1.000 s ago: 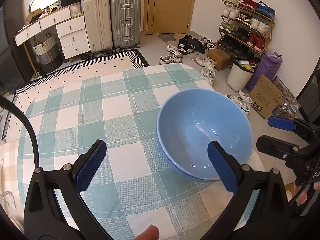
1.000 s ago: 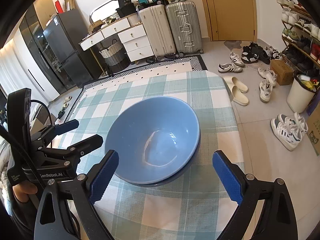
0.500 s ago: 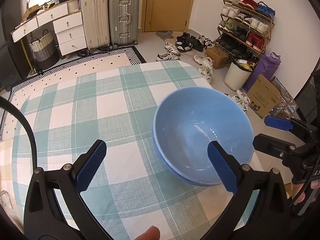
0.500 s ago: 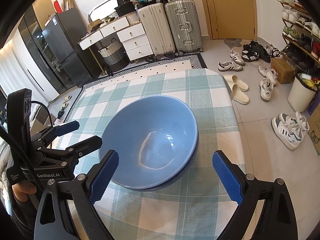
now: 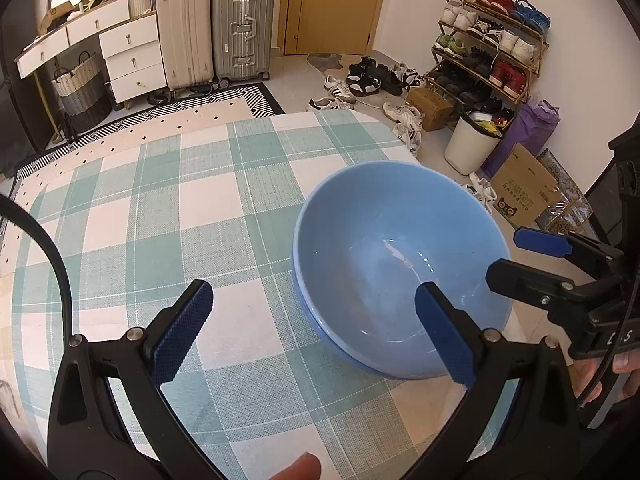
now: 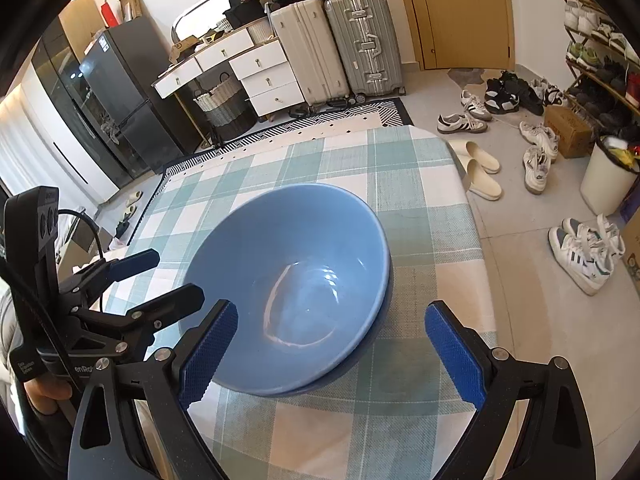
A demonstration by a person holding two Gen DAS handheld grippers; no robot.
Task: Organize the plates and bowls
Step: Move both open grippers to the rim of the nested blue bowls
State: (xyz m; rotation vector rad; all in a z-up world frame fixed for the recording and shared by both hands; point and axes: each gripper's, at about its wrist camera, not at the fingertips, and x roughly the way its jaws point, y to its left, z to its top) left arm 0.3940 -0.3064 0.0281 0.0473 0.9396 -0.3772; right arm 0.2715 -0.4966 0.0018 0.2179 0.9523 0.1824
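Observation:
Two light blue bowls (image 5: 396, 256) (image 6: 288, 280) sit nested, one inside the other, on the checked green and white tablecloth (image 5: 168, 208) (image 6: 400, 168) near the table's right edge. My left gripper (image 5: 316, 328) hangs open above the cloth, its right finger in front of the bowls' near rim and its left finger over bare cloth. Open as well, my right gripper (image 6: 332, 356) hovers at the bowls' near side with its fingers spread wider than the lower part of the stack. Neither gripper holds anything. Each view shows the other gripper at its side: the right gripper (image 5: 536, 256) and the left gripper (image 6: 160, 280).
The table edge drops off just right of the bowls to a floor with shoes (image 6: 588, 256), slippers (image 6: 480, 172) and a white bin (image 5: 472, 144). Suitcases (image 5: 212, 24), a drawer unit (image 6: 264, 72) and a shoe rack (image 5: 492, 44) stand far behind.
Both grippers have come a little nearer to the stacked bowls, which now look larger in the right wrist view. The bowls have not moved and both grippers stay open.

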